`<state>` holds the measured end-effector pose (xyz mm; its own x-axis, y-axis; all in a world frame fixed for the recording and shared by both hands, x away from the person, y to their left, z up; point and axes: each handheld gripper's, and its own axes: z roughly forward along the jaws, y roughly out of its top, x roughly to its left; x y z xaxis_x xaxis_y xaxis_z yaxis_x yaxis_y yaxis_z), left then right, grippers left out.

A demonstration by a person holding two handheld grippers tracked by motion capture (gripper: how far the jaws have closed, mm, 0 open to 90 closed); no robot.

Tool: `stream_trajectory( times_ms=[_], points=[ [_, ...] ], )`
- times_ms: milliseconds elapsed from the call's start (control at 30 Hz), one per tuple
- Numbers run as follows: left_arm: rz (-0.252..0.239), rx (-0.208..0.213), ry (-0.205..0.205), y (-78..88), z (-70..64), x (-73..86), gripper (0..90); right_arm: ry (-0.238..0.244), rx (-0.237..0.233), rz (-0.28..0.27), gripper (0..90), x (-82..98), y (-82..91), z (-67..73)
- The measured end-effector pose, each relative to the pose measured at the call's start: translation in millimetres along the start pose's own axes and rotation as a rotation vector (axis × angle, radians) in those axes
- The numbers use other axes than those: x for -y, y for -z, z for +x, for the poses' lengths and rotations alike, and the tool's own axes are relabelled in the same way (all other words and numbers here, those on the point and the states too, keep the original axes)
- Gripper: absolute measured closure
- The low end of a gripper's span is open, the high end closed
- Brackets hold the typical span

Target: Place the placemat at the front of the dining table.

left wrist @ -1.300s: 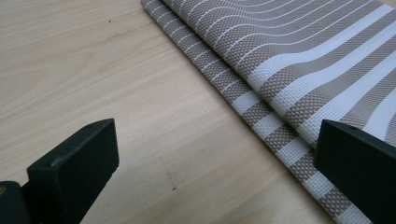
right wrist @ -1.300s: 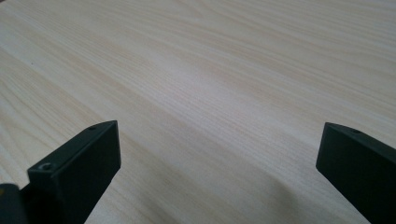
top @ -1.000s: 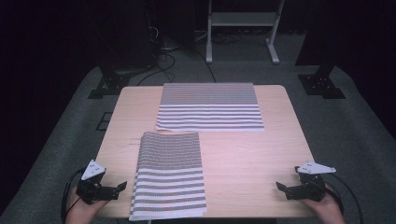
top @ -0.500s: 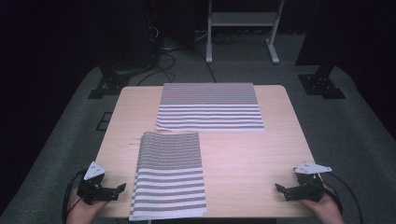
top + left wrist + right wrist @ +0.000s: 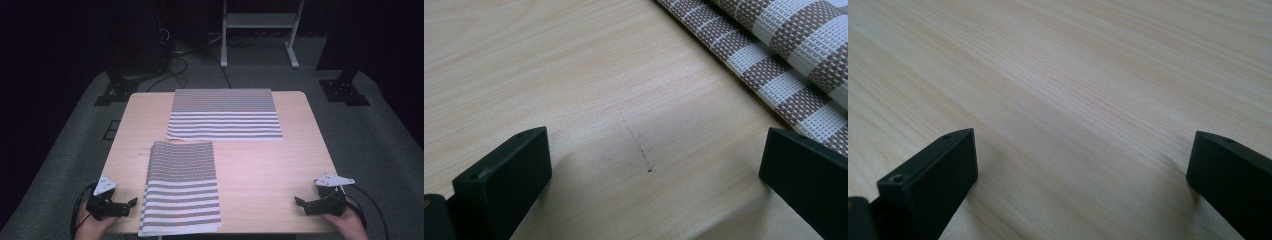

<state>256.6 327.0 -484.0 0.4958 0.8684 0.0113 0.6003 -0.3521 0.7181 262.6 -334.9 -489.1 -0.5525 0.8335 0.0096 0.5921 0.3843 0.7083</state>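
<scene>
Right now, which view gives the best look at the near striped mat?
The high view: the whole near striped mat lies flat at the table's front edge. The left gripper view catches just one woven edge past the open tongs. The right gripper view looks at bare wood.

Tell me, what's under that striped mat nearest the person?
The near mat lies flat on the wooden table, its front edge reaching the table's near edge. Bare wood shows all around it. Whatever might sit beneath it is covered, though no bulge shows.

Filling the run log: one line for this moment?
left gripper: open, beside near mat | right gripper: open, over bare table | far mat: flat
</scene>
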Motion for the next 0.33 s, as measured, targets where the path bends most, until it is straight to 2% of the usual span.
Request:
stream_trajectory(
  times_ms=[333],
  points=[
    [-0.002, -0.001, 0.002, 0.2, -0.3, 0.4, 0.0, -0.001, 0.001, 0.000, 0.0, 0.1, 0.1, 0.0]
  ],
)
